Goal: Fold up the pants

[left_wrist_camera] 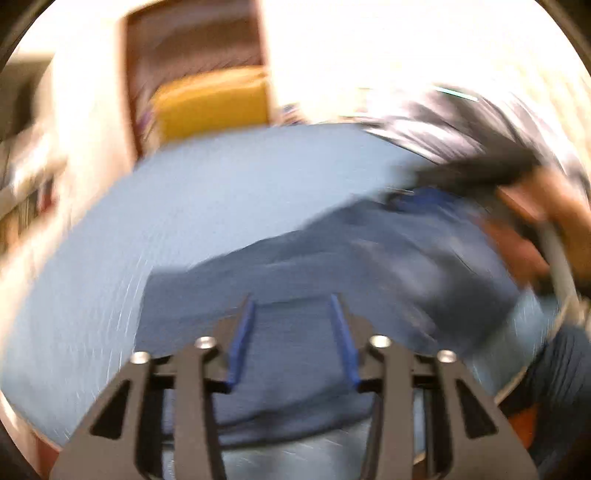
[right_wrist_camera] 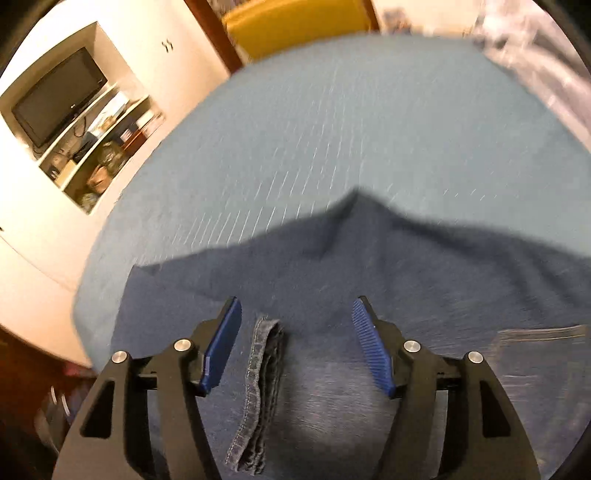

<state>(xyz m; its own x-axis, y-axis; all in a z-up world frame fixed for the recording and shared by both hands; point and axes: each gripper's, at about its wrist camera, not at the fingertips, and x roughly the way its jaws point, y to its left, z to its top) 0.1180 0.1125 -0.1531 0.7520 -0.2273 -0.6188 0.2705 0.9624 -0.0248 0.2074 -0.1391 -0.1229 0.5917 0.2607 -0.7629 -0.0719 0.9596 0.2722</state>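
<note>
Right gripper (right_wrist_camera: 296,314), seen from its own cam: blue ribbed pads spread wide, nothing pinched. Directly under the gap, slightly toward the left pad, a stitched denim edge (right_wrist_camera: 258,391) – hem or waistband, can't tell which – lies loose on the pants (right_wrist_camera: 369,266). The pants, dark blue jeans, fill the area beneath and ahead of both jaws, bunched to a peak just past the tips. A stitched pocket (right_wrist_camera: 535,343) sits outboard of the right jaw.

Left gripper (left_wrist_camera: 293,301), own cam, heavy motion blur: pads parted with a clear gap, not gripping; denim lies below them w/o contact I can confirm. Off to the right of these jaws, a person's hand (left_wrist_camera: 524,236) and the other tool, blurred.

Beyond the pants in both views: a light blue textured cover (right_wrist_camera: 332,129) over a rounded surface. Farther still, a mustard-yellow chair back (right_wrist_camera: 295,22) beside a dark wood frame.

Far left of the right jaws – a wall recess with a dark TV (right_wrist_camera: 59,96); small logo, too small to read. Below it, white shelves (right_wrist_camera: 99,147) crammed w/ small items, not identifiable.
</note>
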